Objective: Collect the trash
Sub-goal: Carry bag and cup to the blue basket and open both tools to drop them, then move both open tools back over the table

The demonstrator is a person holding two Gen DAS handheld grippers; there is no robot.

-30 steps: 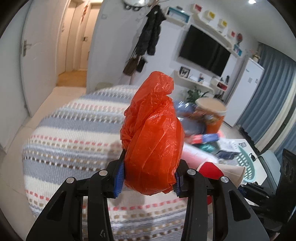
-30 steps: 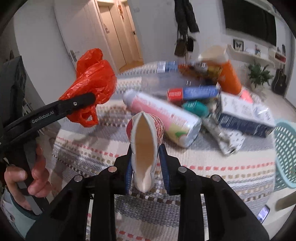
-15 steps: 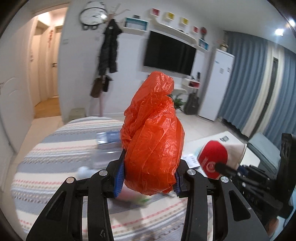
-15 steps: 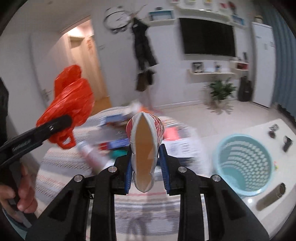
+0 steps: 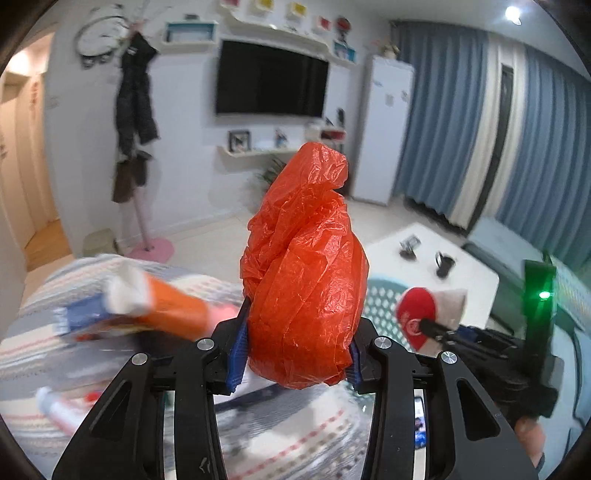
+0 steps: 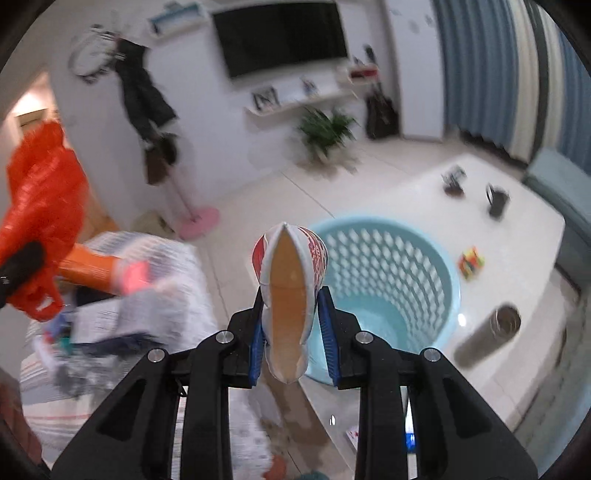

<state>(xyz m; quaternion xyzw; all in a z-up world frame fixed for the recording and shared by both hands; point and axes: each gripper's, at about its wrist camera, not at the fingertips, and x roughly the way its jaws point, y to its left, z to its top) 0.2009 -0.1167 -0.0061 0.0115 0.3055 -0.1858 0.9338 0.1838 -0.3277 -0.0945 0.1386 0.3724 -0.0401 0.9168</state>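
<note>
Floor space (image 6: 258, 192) is seen at 12 o'clock. Basket (image 6: 388, 273), its visible interior bare, at 3 o'clock of crushed cup (image 6: 290, 291), clamped by right gripper (image 6: 291, 334). Orange bag (image 5: 303, 266) is clamped by left gripper (image 5: 295, 350).

Even indoor light, fairly bright. Ceiling lamp (image 5: 514, 13) glares at top right in left view. Strong fisheye bending, dark vignette at corners. Motion blur smears striped counter (image 5: 44, 354) and houseplant (image 6: 325, 129); near orange bag (image 5: 306, 273) stays sharp.
</note>
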